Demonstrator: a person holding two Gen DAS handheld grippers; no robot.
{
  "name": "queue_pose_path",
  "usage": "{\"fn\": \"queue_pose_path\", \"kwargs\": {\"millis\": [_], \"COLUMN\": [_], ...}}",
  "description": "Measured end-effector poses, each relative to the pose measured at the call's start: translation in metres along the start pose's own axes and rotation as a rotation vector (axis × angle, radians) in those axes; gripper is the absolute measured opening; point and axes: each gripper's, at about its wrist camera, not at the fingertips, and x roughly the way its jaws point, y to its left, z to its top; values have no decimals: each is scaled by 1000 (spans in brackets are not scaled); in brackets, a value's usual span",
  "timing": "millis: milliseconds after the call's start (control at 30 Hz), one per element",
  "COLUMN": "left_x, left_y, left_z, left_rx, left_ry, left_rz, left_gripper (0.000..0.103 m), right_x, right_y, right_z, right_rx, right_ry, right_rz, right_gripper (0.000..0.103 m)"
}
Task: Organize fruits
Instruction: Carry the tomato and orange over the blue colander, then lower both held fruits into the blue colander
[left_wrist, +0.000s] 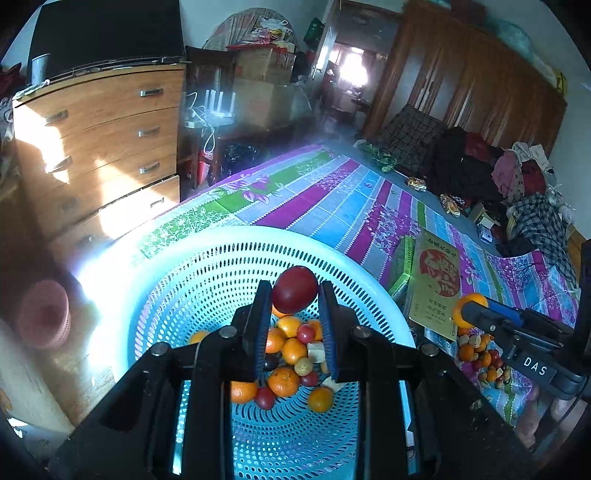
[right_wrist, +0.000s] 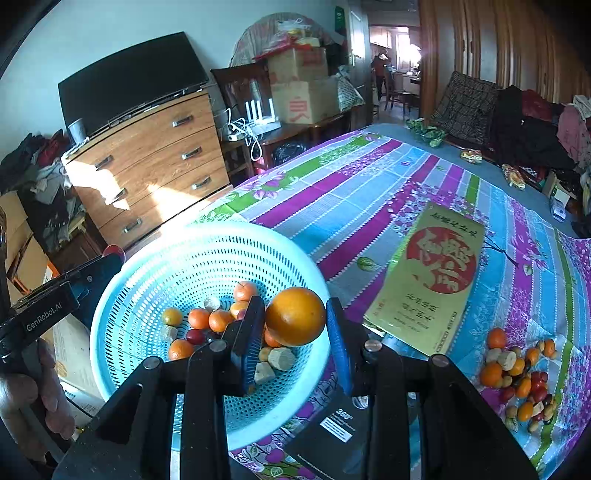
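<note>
Your left gripper (left_wrist: 295, 295) is angling down over the blue basket (left_wrist: 369, 291), its fingers (left_wrist: 258, 314) pinching a dark red fruit (left_wrist: 294, 288) at the tips, above the basket's hollow. Your right gripper (right_wrist: 295, 321) is tilting down at the basket's right rim, its fingers (right_wrist: 249, 332) gripping one orange (right_wrist: 295, 321) that is hanging just over that rim. In the right wrist view your left hand (right_wrist: 33, 395) is curling around its gripper's handle at the basket's left side.

Inside the basket you are collecting a loose heap of fruit (left_wrist: 291, 354): roughly eight small oranges, about four small red fruits and a few pale beige chunks; I cannot count them exactly because the fingers are covering some. A black card (right_wrist: 338, 424) is lying against the basket's near right side.

To the right of the basket, on the striped bedspread (right_wrist: 351, 206), one scattered pile of mixed fruit (right_wrist: 517, 376) is waiting. Between that pile and the basket, slightly farther back, one gold box with a red circle (right_wrist: 432, 273) is lying flat. Beyond the basket, past the bed's edge, one wooden dresser (right_wrist: 155, 162) is standing with a dark screen (right_wrist: 129, 81) on top.
</note>
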Motion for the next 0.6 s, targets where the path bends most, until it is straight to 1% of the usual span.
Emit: {"fn": "queue_pose_path", "kwargs": {"millis": [167, 400, 600], "left_x": [6, 16, 17], "left_y": [12, 20, 22], "left_z": [-4, -7, -7], "left_rx": [-15, -32, -34], "left_ry": [25, 62, 67], "left_rz": [0, -12, -14], "left_gripper": [26, 26, 26], "right_x": [14, 27, 33], "right_y": [12, 18, 18], "right_z": [1, 1, 2], "right_rx": [-14, -17, -14], "right_ry": [34, 64, 79], "right_rz": [18, 29, 34], "right_gripper": [38, 38, 38]}}
